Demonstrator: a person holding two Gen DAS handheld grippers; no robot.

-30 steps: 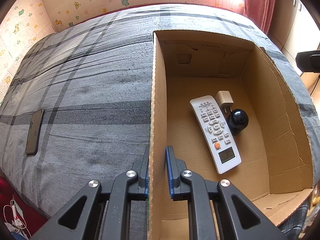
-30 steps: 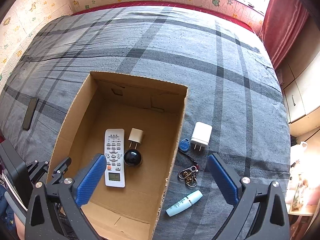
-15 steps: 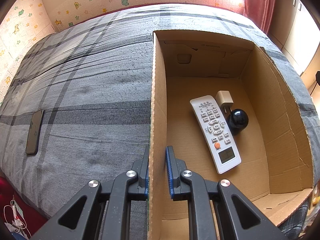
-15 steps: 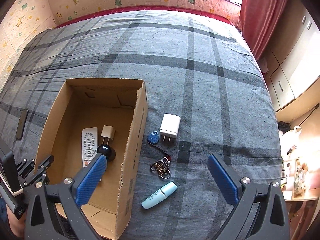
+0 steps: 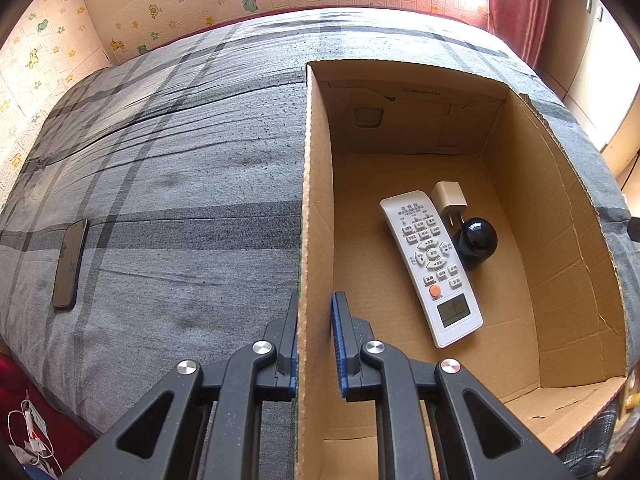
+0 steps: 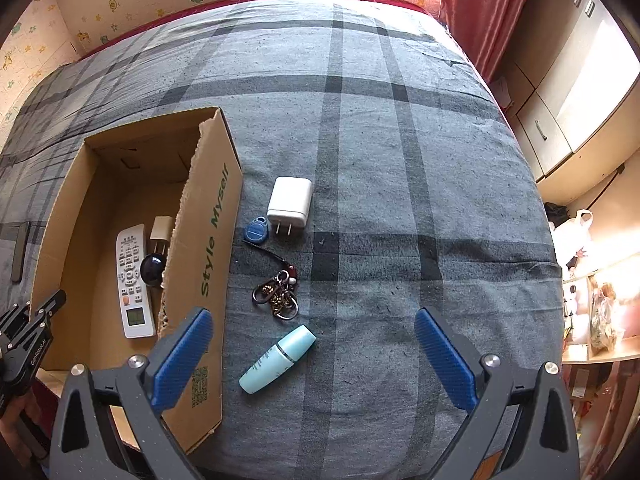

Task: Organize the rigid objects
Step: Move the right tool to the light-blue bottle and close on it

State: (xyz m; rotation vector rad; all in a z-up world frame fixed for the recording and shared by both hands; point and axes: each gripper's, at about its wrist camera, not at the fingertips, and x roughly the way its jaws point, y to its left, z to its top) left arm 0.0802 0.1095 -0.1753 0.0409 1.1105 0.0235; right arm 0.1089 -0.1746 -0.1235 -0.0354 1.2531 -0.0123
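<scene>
An open cardboard box lies on the plaid bed. Inside are a white remote, a beige plug adapter and a black ball. My left gripper is shut on the box's left wall. My right gripper is open and empty, above the bed right of the box. Below it lie a pale blue tube, a key bunch with a blue fob, and a white charger.
A dark phone lies on the bed left of the box. The bed's right edge drops toward cupboards and a red curtain. Clutter and a bag sit at the far right.
The right gripper has swung right, from over the box to over the loose items on the bed. The left gripper and the box have stayed still.
</scene>
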